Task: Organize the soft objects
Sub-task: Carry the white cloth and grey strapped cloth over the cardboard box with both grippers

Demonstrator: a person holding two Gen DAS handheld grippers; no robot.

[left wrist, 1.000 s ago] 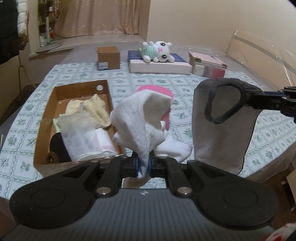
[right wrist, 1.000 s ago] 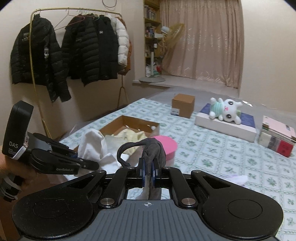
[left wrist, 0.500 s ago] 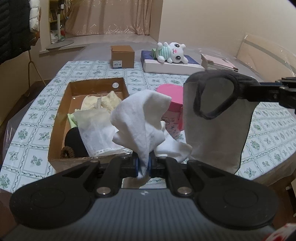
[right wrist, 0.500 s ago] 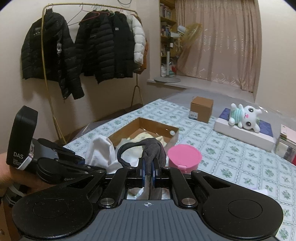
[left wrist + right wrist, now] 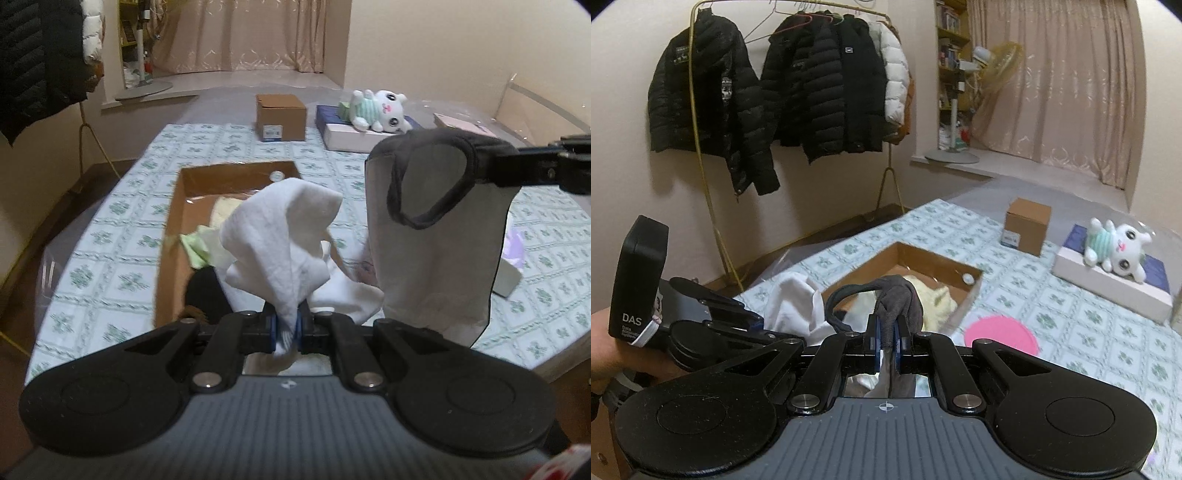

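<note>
In the left wrist view my left gripper (image 5: 286, 326) is shut on a crumpled white cloth (image 5: 280, 236) that stands up from its pads. To its right hangs a grey fabric piece with a dark-trimmed opening (image 5: 436, 251), held at its top by my right gripper (image 5: 495, 164). The right wrist view shows the right gripper (image 5: 885, 341) shut on that grey fabric (image 5: 901, 299). The left gripper (image 5: 753, 323) sits at the lower left with the white cloth (image 5: 790, 306). Beyond both lies an open cardboard box (image 5: 173, 236) (image 5: 923, 254) with yellow, green and dark soft items inside.
A pink round lid (image 5: 999, 334) lies right of the box. Farther back are a small carton (image 5: 281, 116), a plush toy (image 5: 376, 110) on a flat white box, and books. A purple item (image 5: 515, 251) lies at the right. A coat rack (image 5: 812, 92) stands against the left wall.
Both grippers have shifted left with their cloths still held, so the box and table slid right in both views. The grey fabric now covers the pink lid in the left wrist view.
</note>
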